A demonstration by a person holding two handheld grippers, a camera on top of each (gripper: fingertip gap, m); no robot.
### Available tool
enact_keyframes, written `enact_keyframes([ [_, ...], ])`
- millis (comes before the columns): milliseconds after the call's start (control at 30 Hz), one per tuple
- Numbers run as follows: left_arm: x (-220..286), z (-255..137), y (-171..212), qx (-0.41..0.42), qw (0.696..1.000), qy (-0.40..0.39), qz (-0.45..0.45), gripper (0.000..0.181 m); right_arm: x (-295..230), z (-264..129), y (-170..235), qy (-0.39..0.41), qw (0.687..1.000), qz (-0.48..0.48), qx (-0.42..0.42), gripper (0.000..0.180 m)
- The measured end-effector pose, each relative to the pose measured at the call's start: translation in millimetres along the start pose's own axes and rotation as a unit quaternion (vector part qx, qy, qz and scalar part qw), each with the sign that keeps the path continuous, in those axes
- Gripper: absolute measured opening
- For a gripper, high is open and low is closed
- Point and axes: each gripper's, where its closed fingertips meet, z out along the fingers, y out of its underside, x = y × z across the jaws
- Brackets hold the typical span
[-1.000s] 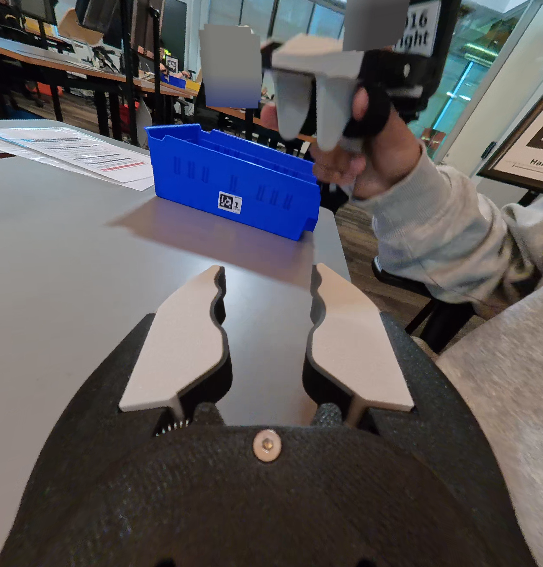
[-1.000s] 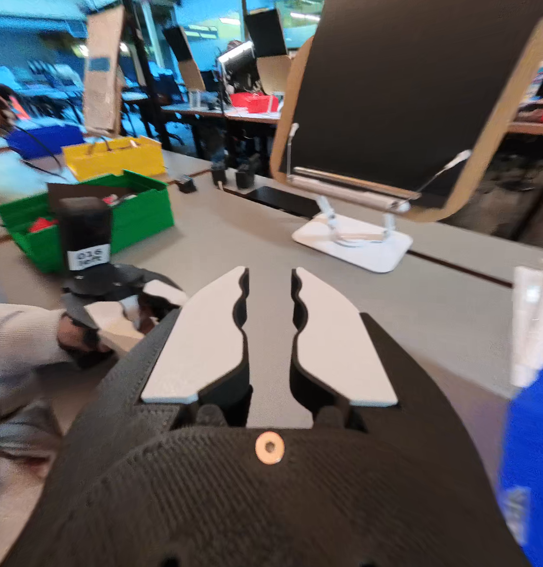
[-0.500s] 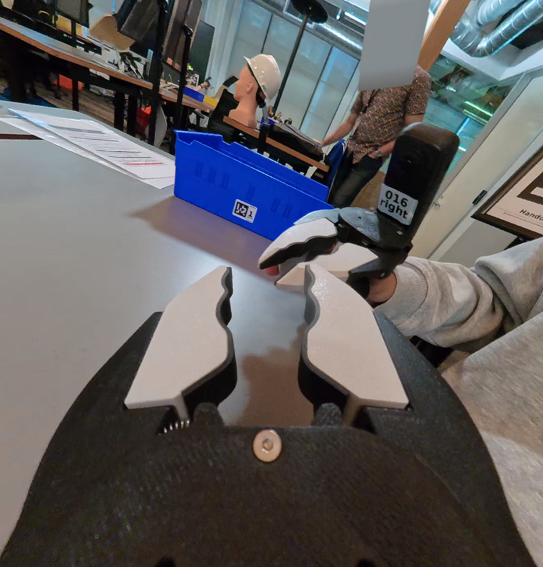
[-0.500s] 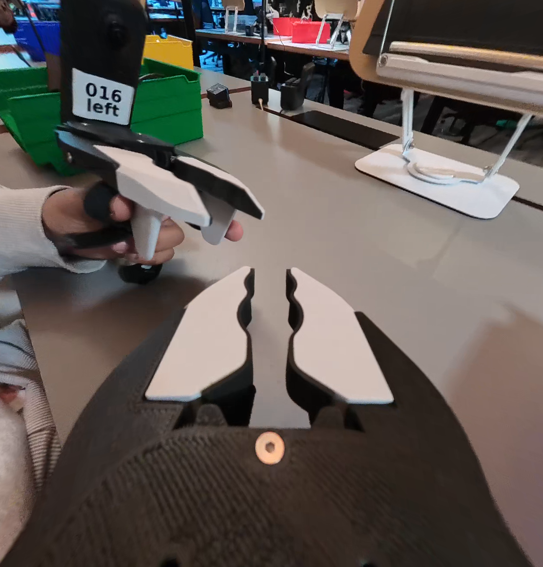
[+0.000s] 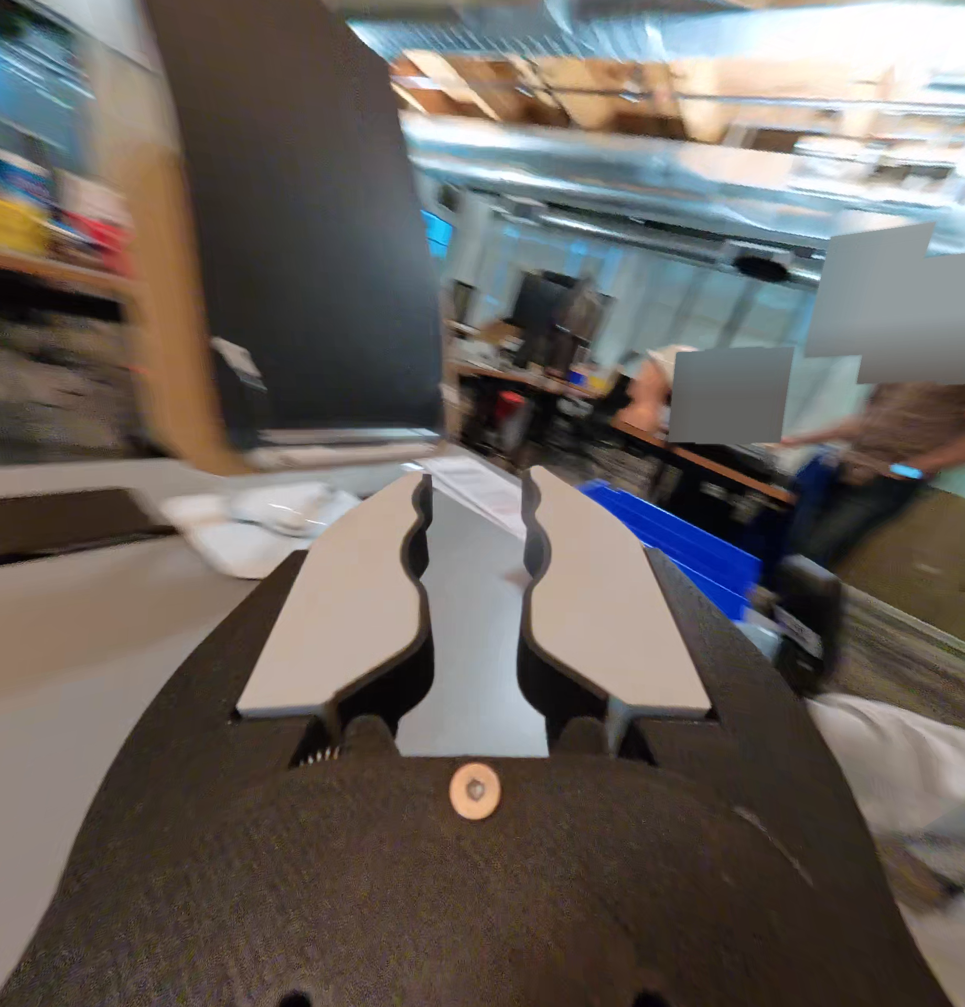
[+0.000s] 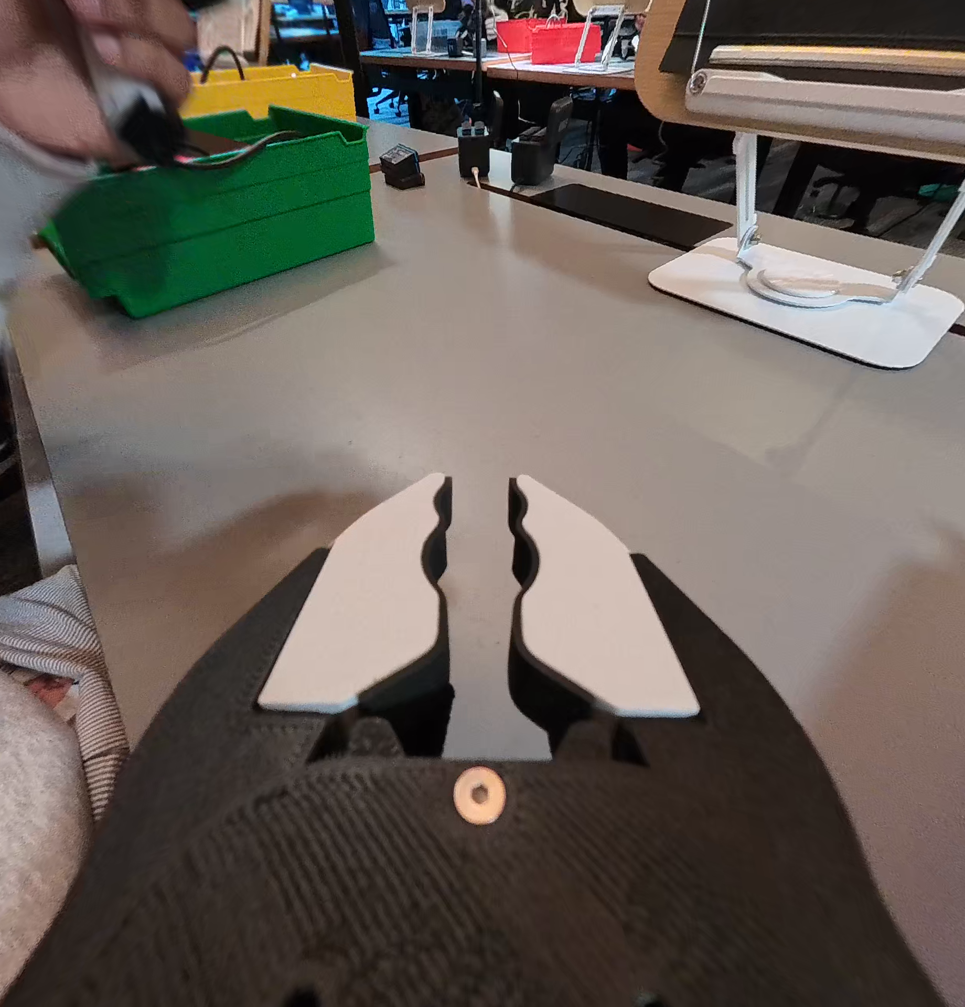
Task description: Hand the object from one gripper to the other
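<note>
My left gripper [image 5: 476, 479] is open and empty; its view is motion-blurred and faces the dark board on a stand [image 5: 306, 245]. In the right wrist view the hand holding it shows blurred at the top left [image 6: 88, 71], above the green bin [image 6: 224, 218], which holds dark cables. My right gripper [image 6: 479, 482] is open with a narrow gap, empty, low over the grey table [image 6: 524, 381]. Its black handle shows at the right of the left wrist view [image 5: 807, 616]. Neither gripper holds any object.
A blue bin [image 5: 682, 539] stands at the table's right end, with a paper sheet [image 5: 469, 485] near it. A yellow bin [image 6: 273, 92] sits behind the green one. The stand's white base [image 6: 807, 305] and small black chargers [image 6: 475, 152] are at the back. A person stands in the background [image 5: 905, 436]. My right fingertips sit around 30 centimetres from my left ones.
The left gripper has swung away from the right gripper, up and over toward the green bin; its view swept from the blue bin to the board. Both stay open and empty.
</note>
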Motion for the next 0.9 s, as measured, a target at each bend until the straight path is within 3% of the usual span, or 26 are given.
enact_keyframes([
  [100, -69.8, -76.0, -53.0, 0.030, 0.986, -0.160, 0.048, 0.031, -0.9, 1.6, 1.2, -0.002, 1.000, -0.002, -0.003, 0.020],
  [200, -139.7, -166.4, -68.0, 0.021, 0.940, -0.338, 0.035, 0.029, -2.4, 2.7, 1.3, -0.006, 1.000, -0.002, -0.005, 0.020],
  [333, -182.5, -238.3, -53.4, 0.014, 0.912, -0.410, -0.026, 0.027, -5.8, 7.2, 0.0, -0.014, 1.000, -0.002, -0.005, 0.019],
  [467, -206.2, -263.6, 0.9, -0.124, 0.883, -0.449, -0.053, 0.027, -11.6, 14.9, -0.4, -0.027, 1.000, -0.009, -0.010, 0.019],
  [567, -216.4, -277.7, 25.7, -0.219, 0.840, -0.497, -0.001, 0.030, -16.2, 19.7, -0.9, -0.037, 0.999, -0.015, -0.012, 0.019],
  [733, -218.5, -287.7, 34.9, -0.274, 0.813, -0.511, 0.048, 0.029, -20.2, 22.8, -1.2, -0.045, 0.999, -0.022, -0.014, 0.019],
  [900, -221.5, -293.0, 44.7, -0.296, 0.813, -0.498, 0.058, 0.029, -18.2, 21.0, -3.0, -0.042, 0.999, -0.018, -0.009, 0.019],
])
